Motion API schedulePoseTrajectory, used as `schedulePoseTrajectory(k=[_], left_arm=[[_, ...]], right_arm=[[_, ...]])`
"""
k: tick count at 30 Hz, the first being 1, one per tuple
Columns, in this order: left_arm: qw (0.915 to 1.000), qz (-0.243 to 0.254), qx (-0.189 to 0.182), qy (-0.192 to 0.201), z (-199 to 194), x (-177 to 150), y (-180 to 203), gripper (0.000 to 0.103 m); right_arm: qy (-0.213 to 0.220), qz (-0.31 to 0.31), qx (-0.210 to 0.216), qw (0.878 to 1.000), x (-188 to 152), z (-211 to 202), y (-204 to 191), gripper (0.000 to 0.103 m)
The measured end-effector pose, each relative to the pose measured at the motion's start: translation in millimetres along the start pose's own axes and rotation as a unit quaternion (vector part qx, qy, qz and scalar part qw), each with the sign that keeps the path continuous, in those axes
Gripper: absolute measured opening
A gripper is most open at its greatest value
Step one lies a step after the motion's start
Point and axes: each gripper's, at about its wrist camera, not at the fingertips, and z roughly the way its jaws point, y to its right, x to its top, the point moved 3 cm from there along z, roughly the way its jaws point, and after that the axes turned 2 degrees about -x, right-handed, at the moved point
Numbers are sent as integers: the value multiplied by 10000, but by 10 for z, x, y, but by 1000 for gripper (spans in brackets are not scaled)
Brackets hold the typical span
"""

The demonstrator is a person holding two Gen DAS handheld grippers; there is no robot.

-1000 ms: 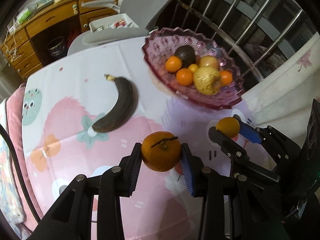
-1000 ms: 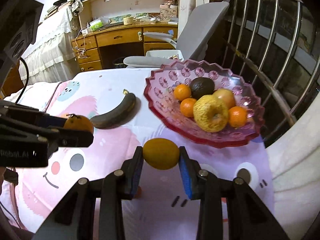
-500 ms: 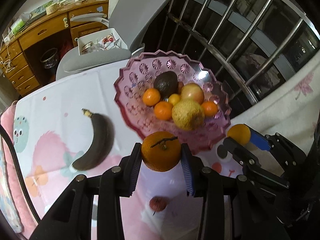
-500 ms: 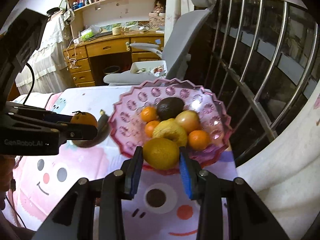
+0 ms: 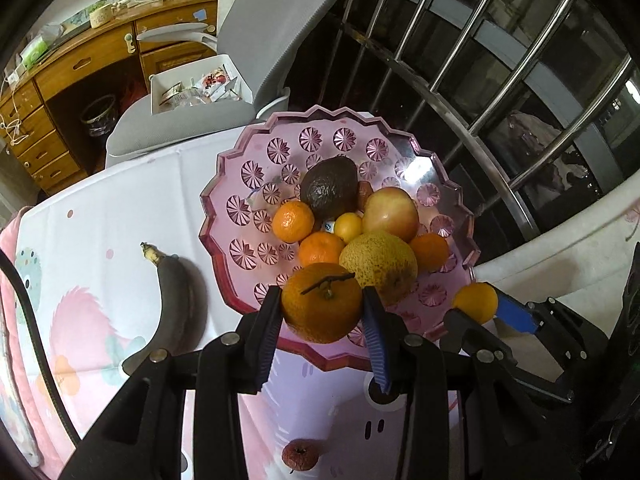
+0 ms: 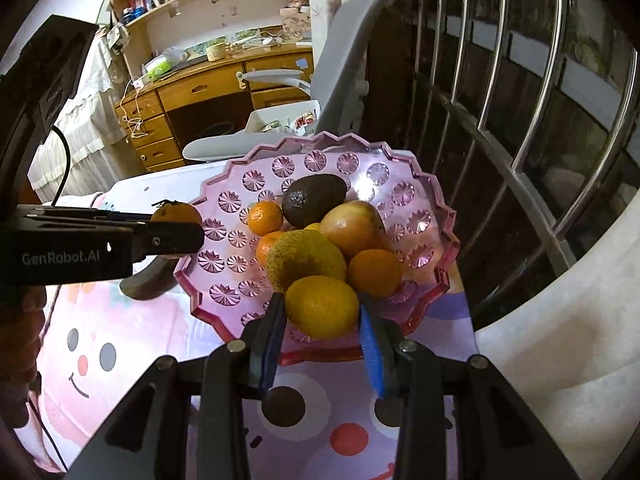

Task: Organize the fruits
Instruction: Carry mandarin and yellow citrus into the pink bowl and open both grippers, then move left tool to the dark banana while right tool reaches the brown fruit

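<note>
Fruit fills the middle of the pink glass bowl [image 5: 248, 184], which sits at the far side of the worktop [image 5: 120, 208] under its cartoon-printed cloth. In the heap lie a dark avocado [image 5: 329, 188], a blushing apple [image 5: 390, 213], a rough yellow pear [image 5: 378, 264] and several small oranges.

The left tongs [image 5: 323, 312] are closed on a stemmed mandarin [image 5: 322, 306], pads pressed to its sides, and it hangs over the near rim of the bowl. The right tongs [image 6: 322, 312] are clamped the same way on a smooth yellow-orange citrus [image 6: 322, 306], also above the bowl's near edge, just in front of the pear. From the right wrist view the left tongs reach in from the left, their mandarin level with the bowl's left rim.

Left of the bowl, a blackened banana [image 5: 176, 304] lies on the cloth, its stem pointing to the far side. A small shrivelled red fruit [image 5: 300, 455] rests on the cloth at the near edge, below the left tongs. Beyond the worktop stand a grey office chair [image 5: 256, 40] and a wooden desk [image 5: 80, 76]; metal bars [image 5: 460, 60] run along the right.
</note>
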Motion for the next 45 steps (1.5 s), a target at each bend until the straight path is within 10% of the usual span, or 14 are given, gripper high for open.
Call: schedulePoseTrajectory(k=[8, 30, 45], left_arm=[[10000, -47, 17, 53, -84, -15, -68, 48], [9997, 134, 218, 2, -693, -451, -815, 80], [9953, 822, 373, -340, -32, -596, -1206, 83]], right_arm=[[-28, 127, -8, 9999, -20, 5, 13, 53], [-396, 1304, 160, 9905, -306, -221, -500, 55], [-691, 1870, 66, 9799, -901, -3, -1049, 55]])
